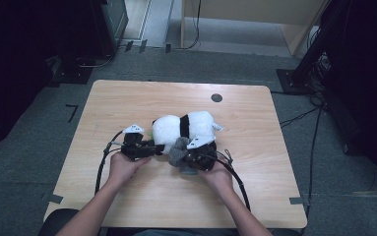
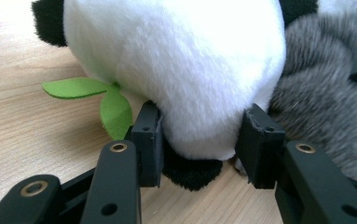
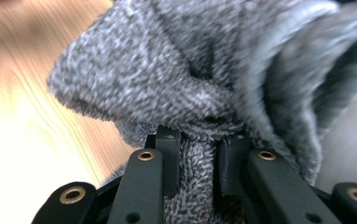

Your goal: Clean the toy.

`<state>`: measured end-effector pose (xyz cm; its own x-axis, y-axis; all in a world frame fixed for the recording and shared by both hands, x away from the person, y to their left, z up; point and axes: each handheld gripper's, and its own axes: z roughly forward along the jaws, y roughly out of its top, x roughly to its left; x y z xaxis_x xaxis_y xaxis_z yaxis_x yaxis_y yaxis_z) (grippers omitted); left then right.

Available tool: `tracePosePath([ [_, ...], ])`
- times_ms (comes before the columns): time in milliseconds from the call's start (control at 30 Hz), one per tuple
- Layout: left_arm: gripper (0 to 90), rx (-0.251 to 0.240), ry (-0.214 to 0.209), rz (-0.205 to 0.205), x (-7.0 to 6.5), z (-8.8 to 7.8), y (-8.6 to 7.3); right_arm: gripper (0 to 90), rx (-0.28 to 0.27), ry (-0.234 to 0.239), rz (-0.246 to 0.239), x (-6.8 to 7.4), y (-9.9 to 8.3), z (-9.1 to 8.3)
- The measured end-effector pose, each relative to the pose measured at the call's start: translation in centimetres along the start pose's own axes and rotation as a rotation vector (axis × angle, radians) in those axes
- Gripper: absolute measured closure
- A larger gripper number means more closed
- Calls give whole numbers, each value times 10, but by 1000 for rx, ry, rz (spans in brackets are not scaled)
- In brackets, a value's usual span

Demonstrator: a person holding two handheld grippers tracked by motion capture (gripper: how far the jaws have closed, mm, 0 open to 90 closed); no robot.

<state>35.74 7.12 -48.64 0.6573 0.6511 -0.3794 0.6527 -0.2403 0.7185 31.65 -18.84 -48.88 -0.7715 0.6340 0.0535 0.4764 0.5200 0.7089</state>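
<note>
A black-and-white panda plush [image 1: 183, 127] lies on its side on the wooden table [image 1: 127, 98], with a green felt leaf [image 2: 97, 93] sticking out beneath it. My left gripper [image 1: 151, 147] comes at it from the left. In the left gripper view that gripper [image 2: 206, 135] is shut on the panda plush [image 2: 176, 60], its pads squeezing the white lower body above a black patch. A grey fuzzy cloth [image 1: 178, 151] is bunched against the plush's near side. My right gripper [image 3: 198, 144] is shut on a fold of the grey cloth [image 3: 167, 70], and the rest bulges above the jaws.
A small dark round disc [image 1: 216, 97] sits in the tabletop toward the far edge. Black cables [image 1: 102, 162] trail from both grippers toward the near edge. Dark equipment and a light wooden frame [image 1: 255, 19] stand on the floor beyond the table.
</note>
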Motion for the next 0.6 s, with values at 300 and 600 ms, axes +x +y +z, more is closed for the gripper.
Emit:
tracePosePath([
  [300,566,-15,3,-1,2,-1,1,765,25,34,39,1,4,-4],
  [600,566,-21,-2,13,1,-1,1,765,-195,60,45,3,36,-52],
])
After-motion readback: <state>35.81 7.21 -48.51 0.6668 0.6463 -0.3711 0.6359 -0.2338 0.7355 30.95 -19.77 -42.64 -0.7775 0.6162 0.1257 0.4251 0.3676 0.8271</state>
